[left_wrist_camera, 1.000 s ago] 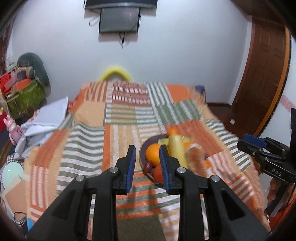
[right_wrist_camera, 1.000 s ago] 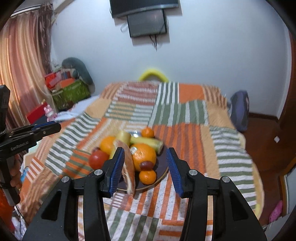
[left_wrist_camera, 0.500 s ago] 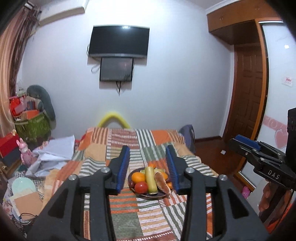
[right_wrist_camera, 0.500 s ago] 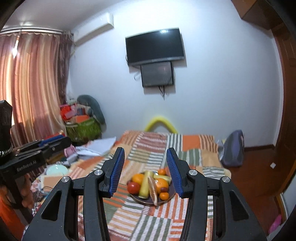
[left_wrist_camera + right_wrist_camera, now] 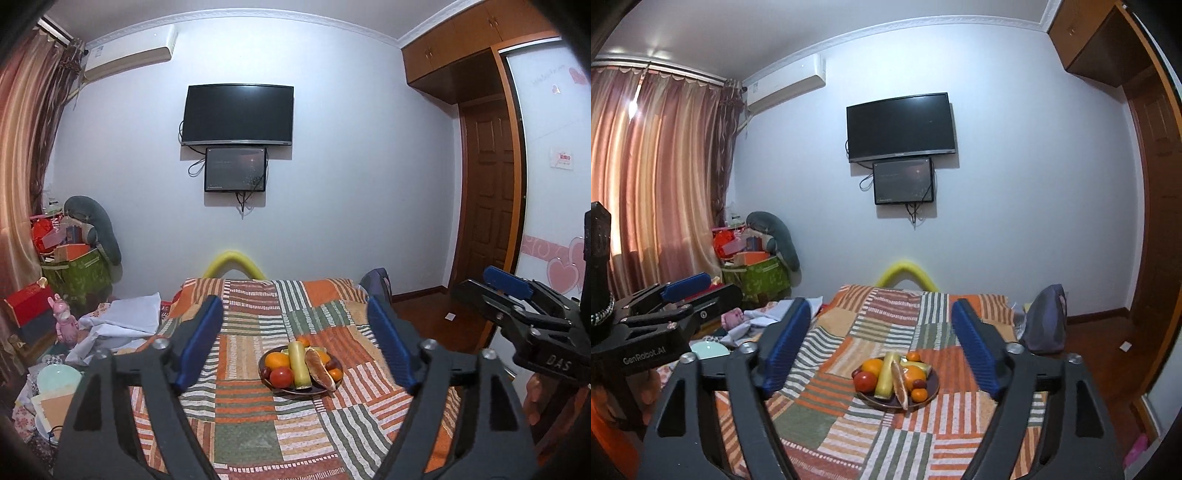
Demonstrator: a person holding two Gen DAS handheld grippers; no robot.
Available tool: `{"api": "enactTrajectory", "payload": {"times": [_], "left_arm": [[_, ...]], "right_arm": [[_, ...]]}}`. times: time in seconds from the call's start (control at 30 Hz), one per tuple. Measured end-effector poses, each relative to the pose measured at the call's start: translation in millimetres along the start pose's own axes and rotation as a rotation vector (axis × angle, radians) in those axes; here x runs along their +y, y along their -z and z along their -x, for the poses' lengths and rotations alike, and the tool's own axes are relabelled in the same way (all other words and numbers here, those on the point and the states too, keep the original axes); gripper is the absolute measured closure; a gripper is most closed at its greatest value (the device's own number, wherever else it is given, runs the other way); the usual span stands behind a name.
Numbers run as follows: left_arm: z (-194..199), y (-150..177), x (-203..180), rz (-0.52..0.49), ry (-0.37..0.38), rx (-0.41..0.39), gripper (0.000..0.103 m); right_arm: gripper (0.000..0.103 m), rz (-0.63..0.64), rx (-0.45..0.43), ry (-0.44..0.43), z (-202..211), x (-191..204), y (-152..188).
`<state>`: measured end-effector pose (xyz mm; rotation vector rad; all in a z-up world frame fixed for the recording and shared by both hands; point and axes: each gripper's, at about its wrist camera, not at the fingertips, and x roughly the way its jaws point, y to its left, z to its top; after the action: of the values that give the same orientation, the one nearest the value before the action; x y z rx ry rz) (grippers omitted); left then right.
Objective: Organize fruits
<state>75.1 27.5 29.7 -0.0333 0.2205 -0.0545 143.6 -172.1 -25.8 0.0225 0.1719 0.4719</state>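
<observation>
Dark plate [image 5: 266, 373] on the bed [image 5: 243, 417], ahead of both empty claws, holds oranges [image 5: 275, 360], a tomato [image 5: 281, 376] and a yellow-green fruit [image 5: 298, 365]. Left claw [image 5: 295, 349] and right claw [image 5: 879, 347] have just been opening and gape wide.

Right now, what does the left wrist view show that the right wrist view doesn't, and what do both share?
Only the left wrist view shows the pink rabbit toy beside the bed and the heart-patterned wardrobe panel.

Only the right wrist view shows the full pink curtains.

Both show the fruit plate on the striped bedspread, the wall TV, and both hand-held grippers, left hand-held gripper and right hand-held gripper, open, jaws just widened, nothing between them.
</observation>
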Motion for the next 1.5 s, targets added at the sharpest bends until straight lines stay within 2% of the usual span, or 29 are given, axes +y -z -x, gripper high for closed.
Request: {"api": "enactTrajectory", "payload": {"times": [0.17,0.23,0.3,1.5], "left_arm": [[6,4,0,0.001,-0.007,-0.001,0.012],[7,4,1,0.005,-0.008,-0.005,0.009],[8,5,0,0.007,-0.01,-0.008,0.007],[8,11,-3,0.018,-0.015,-0.01,0.0]], "right_arm": [[0.014,0.016,-0.017,0.034,7,6,1],[0.005,0.013,-0.025,0.039,10,7,2],[0.002,0.014,-0.038,0.047,15,7,3],[0.0,0.032,-0.052,0.067,32,9,5]]}}
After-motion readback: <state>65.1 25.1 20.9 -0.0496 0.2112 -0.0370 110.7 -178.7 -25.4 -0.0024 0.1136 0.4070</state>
